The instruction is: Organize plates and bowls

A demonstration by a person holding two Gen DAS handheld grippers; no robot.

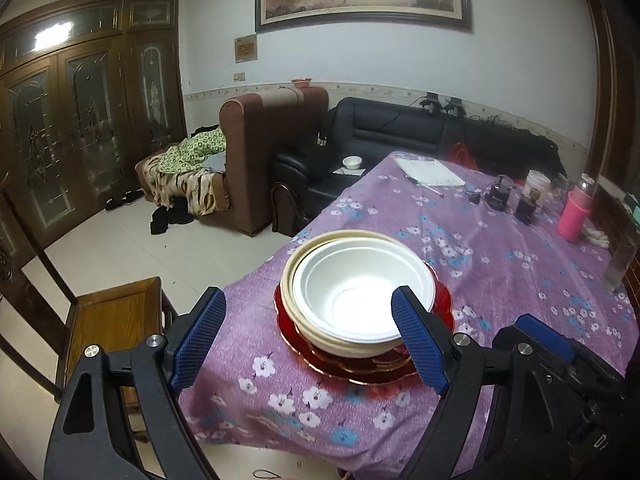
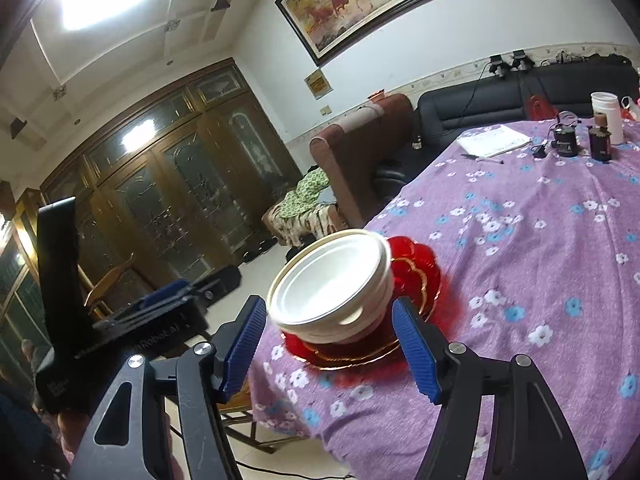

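Observation:
White bowls [image 1: 360, 280] are nested in a stack on red gold-rimmed plates [image 1: 360, 372] near the corner of a table with a purple floral cloth [image 1: 500, 280]. My left gripper [image 1: 308, 336] is open and empty, just in front of the stack, its fingers level with the stack's near side. In the right wrist view the same bowls [image 2: 332, 280] sit on the red plates [image 2: 416, 272]. My right gripper [image 2: 332, 344] is open and empty, close in front of the stack. The left gripper's body [image 2: 160, 316] shows at its left.
A pink bottle [image 1: 574, 216], jars [image 1: 536, 192], a black device [image 1: 496, 196] and papers [image 1: 430, 172] stand on the far part of the table. A wooden chair [image 1: 108, 320] is left of the table corner. Sofas [image 1: 400, 132] stand behind.

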